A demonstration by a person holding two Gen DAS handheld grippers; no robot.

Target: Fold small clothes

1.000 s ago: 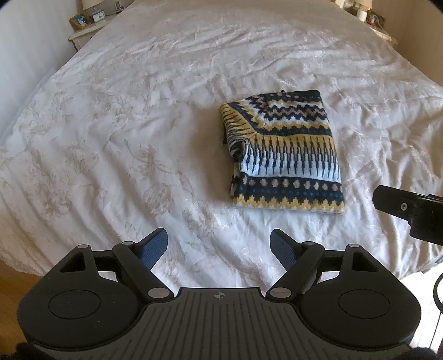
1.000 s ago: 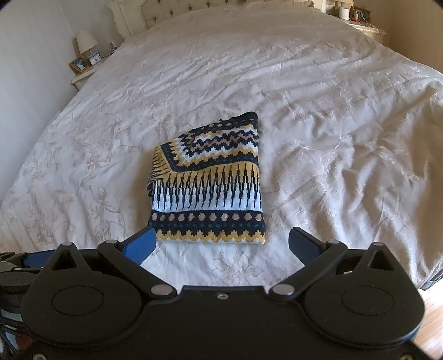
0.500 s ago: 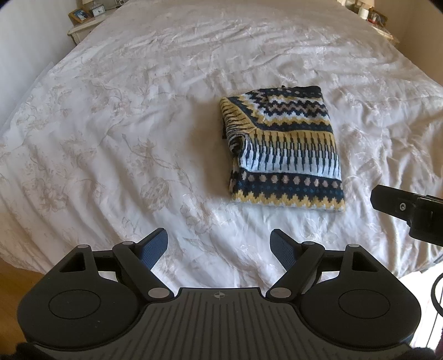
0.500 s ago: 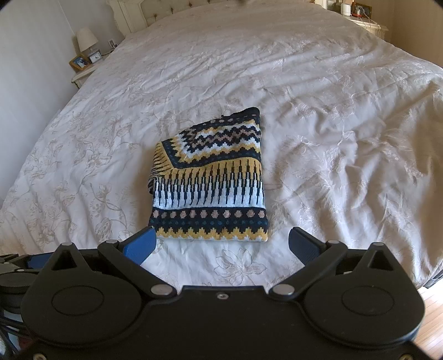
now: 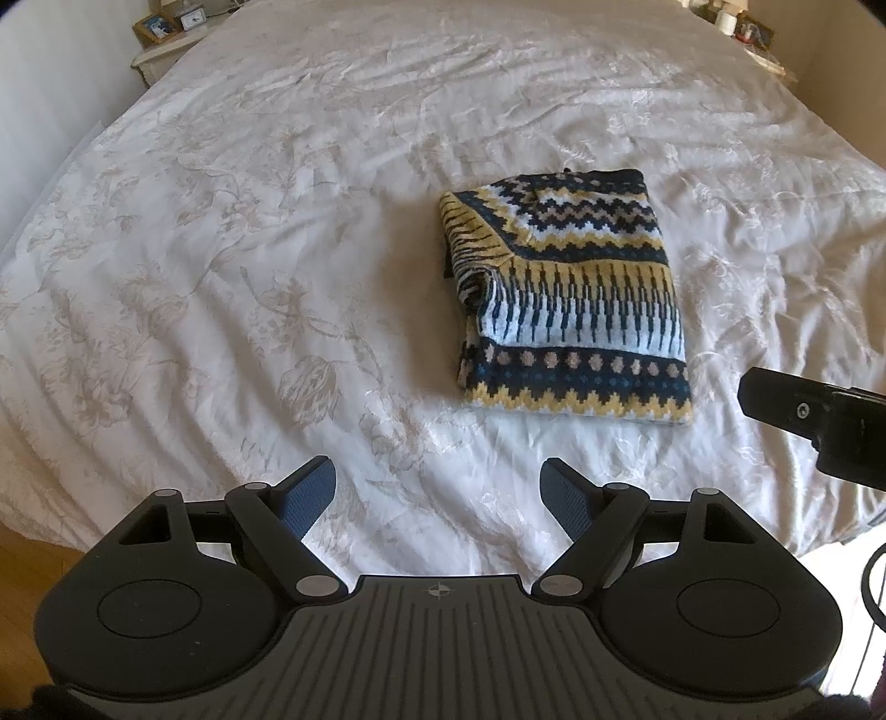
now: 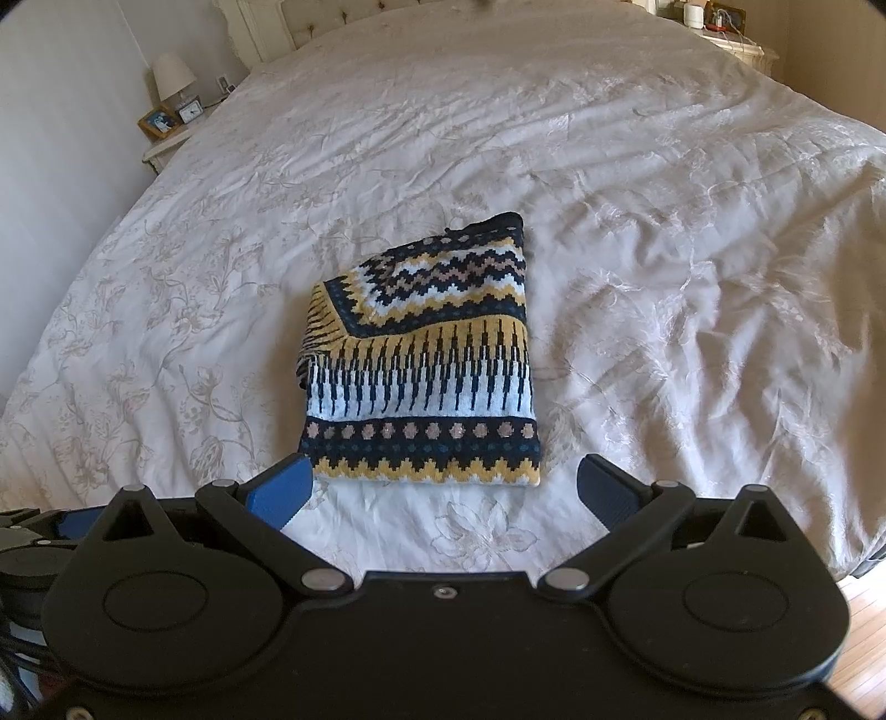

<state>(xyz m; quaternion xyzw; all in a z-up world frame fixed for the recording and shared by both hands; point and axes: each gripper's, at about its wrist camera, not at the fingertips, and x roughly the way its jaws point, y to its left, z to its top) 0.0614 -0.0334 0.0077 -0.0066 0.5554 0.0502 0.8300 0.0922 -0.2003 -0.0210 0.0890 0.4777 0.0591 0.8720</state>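
One folded sweater (image 5: 570,299) lies flat on the big white bed (image 5: 249,249), right of the middle in the left view and near the middle in the right view (image 6: 421,360). It is a thick knit, folded into a neat square shape, with zigzags, dots and stripes in dark blue, yellow, white and tan.

The bed cover is soft and crinkly with pale flower shapes.

Only the right view shows the lamp (image 6: 173,75) at the upper left and the padded headboard (image 6: 332,16) at the top. Both views show the small clock (image 6: 190,112) and picture frame (image 6: 156,122).

Only the left view shows the tip of the right gripper (image 5: 814,412) at its right edge.

The left gripper (image 5: 437,493) is spread wide and holds nothing. In the right view, the right gripper (image 6: 443,490) is spread wide too, empty, just in front of the sweater's near edge.
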